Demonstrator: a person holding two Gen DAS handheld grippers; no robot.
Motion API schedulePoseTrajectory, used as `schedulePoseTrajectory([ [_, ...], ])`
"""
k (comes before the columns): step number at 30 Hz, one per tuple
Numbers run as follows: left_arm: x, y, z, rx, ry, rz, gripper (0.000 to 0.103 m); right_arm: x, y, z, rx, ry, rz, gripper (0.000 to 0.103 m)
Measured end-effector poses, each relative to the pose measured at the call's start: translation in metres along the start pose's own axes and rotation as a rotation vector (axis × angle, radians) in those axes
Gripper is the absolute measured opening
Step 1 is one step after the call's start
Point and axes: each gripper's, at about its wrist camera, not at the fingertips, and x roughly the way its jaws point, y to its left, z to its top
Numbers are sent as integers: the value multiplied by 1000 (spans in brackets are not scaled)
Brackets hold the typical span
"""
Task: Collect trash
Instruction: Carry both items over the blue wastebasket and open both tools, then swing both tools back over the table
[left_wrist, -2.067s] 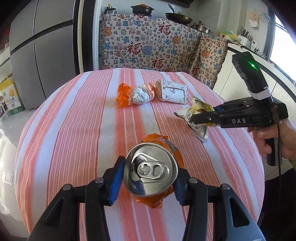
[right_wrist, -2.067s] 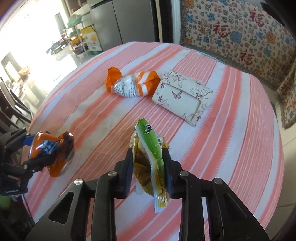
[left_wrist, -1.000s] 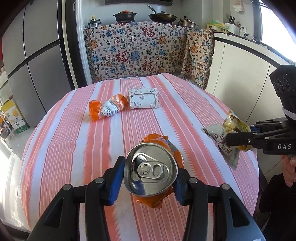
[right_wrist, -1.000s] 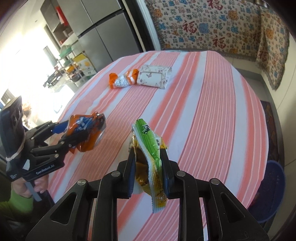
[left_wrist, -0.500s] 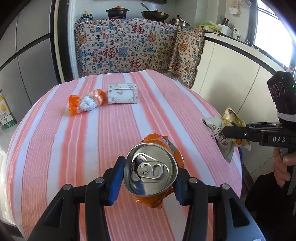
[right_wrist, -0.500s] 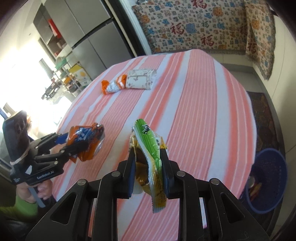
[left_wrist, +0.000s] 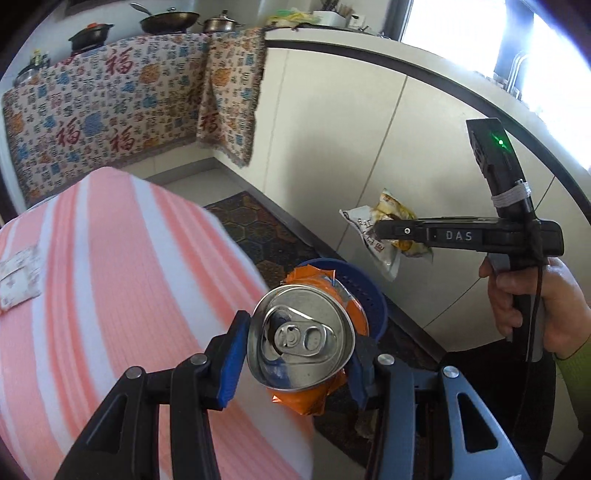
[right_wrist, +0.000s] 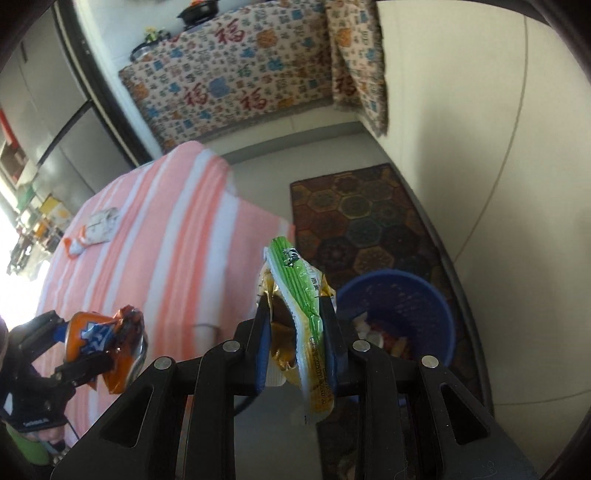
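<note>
Swinging off the desk (left_wrist: 110, 258) toward the blue bin (right_wrist: 413, 295), left claw (left_wrist: 299, 343) still clamping the crushed can (left_wrist: 301, 338), right claw (right_wrist: 295, 332) pinching the snack wrapper (right_wrist: 299, 291), so drop is next

Round table (left_wrist: 110, 258) with pink-striped cloth; patterned floor mat (right_wrist: 369, 221) alongside on grey floor. Printed fabric (left_wrist: 103, 110) drapes the counter, pans (left_wrist: 166, 16) above. Bright window (left_wrist: 461, 22).

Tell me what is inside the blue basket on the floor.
The blue basket already holds scraps: pale and reddish bits lie at its bottom. The right gripper and its snack wrapper cover the basket's near left part, so what lies there cannot be seen.
</note>
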Motion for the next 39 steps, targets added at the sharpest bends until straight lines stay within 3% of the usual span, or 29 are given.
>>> schedulePoseTrajectory([
  [9,128,-44,43,26,113,-80,47,29,-83,5,97,42,-77,24],
  [16,194,-52,48,46,185,-62,48,60,-128,2,162,75,-78,25],
  [19,220,-53,49,55,192,-49,49,65,-140,3,197,67,-50,33],
  [20,232,-51,49,43,205,-39,56,65,-144,2,207,57,-45,46],
  [21,241,-49,49,28,218,-32,63,64,-146,3,216,44,-45,50],
  [24,261,-42,53,-32,239,-49,63,58,-150,4,225,15,-51,51],
  [28,244,-38,54,-35,209,-49,63,47,-148,6,227,-34,-60,53],
  [30,223,-37,51,-22,193,-47,63,41,-143,6,227,-63,-65,60],
  [35,130,-24,34,11,113,-39,63,23,-111,7,152,-139,-109,67],
  [39,53,9,4,-6,68,8,63,13,-51,2,9,-190,-125,74],
])
